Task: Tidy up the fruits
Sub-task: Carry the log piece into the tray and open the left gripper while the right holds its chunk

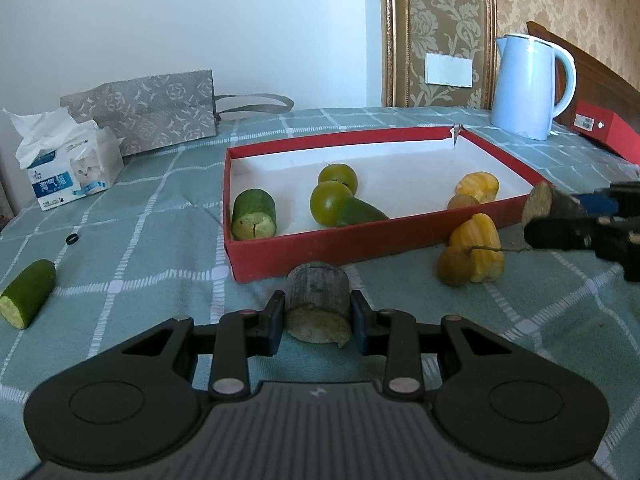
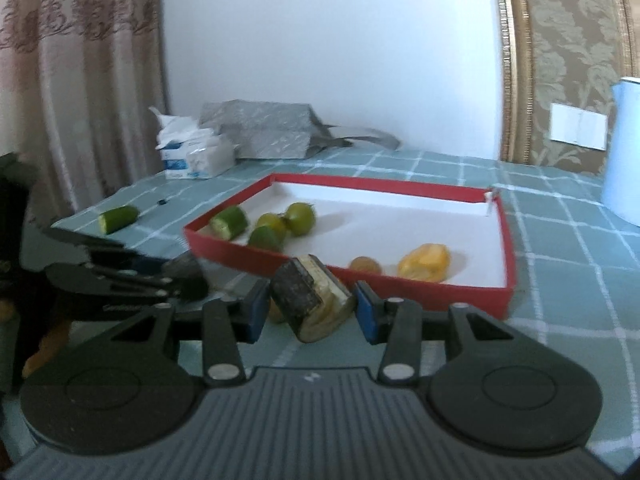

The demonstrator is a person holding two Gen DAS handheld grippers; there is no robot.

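While both your grippers pinch dark cut chunks, the left gripper (image 1: 318, 314) clamping its chunk (image 1: 318, 300) just short of the red tray (image 1: 320, 246) and the right gripper (image 2: 310, 306) holding its chunk (image 2: 308, 300) tilted by the near wall, the tray lies straight ahead of each.
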